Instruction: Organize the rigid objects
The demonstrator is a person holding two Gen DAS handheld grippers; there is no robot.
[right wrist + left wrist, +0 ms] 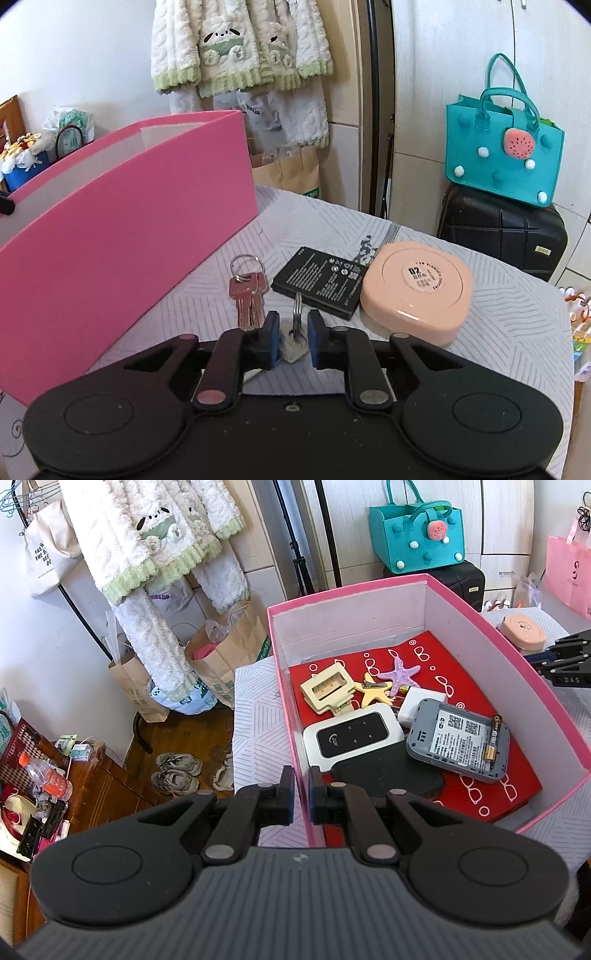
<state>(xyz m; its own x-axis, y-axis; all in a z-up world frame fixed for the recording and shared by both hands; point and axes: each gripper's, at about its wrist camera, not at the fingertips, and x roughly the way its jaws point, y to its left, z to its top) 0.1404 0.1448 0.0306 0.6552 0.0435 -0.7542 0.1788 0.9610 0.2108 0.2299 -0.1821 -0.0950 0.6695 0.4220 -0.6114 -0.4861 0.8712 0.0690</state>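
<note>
My left tongs (301, 794) were clamped on the pink box's (291, 709) near wall. My right tongs (292, 334) stood narrowly apart around a key ring (296, 314) on the table (509, 314), pads not pressing, near the box's long side, beside the keys (248, 295), battery (319, 282) and peach case (417, 291)

Two matte black handheld claws with blue-padded fingers

On the left claw (301, 794) and right claw (291, 334), slotted black linkage arms are pinned by round silver rivets above paired circular housings; a grey ribbed body is seen behind the left one.
</note>
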